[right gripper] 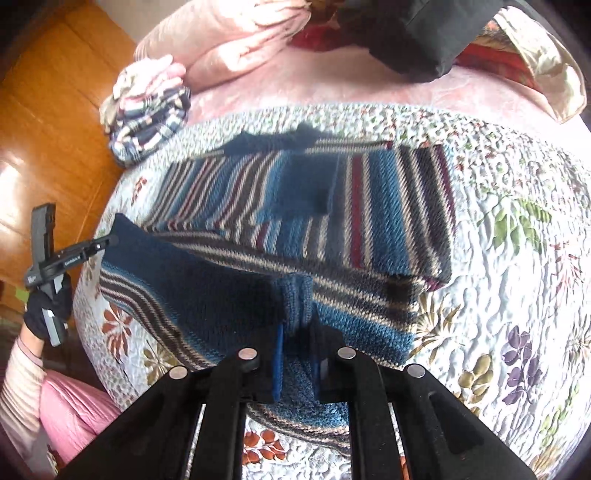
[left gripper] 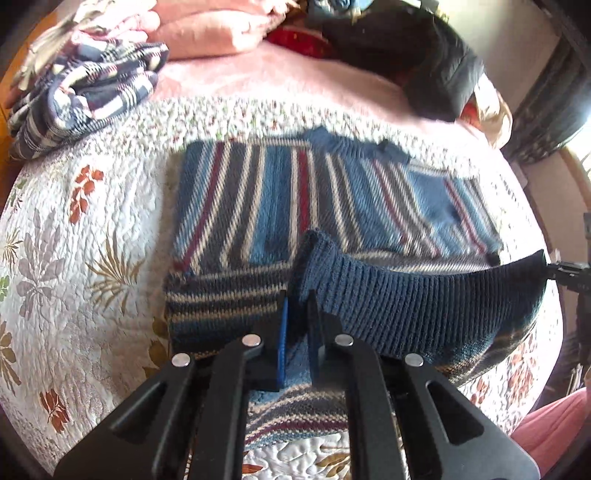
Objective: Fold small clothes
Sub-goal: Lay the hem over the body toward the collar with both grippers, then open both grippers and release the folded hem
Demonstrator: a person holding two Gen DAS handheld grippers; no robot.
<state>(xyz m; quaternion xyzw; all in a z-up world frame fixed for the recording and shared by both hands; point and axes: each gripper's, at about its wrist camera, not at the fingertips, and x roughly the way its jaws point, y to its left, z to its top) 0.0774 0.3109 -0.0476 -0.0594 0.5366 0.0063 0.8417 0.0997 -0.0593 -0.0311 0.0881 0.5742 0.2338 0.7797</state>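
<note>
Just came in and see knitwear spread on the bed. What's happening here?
A person is folding a striped sweater on the floral quilt. The left gripper and right gripper each pinch the ribbed blue hem, lifted off the quilt over the flat body. A plaid bundle sits off to the side.

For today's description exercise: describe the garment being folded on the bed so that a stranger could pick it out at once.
Start at the floral quilt covering the bed. In its middle lies the striped knit sweater, its solid blue ribbed hem lifted between the left claw and the right claw. Unlike the bundled plaid cloth near the pink pillows, it has straight blue, grey, cream and red stripes.
</note>
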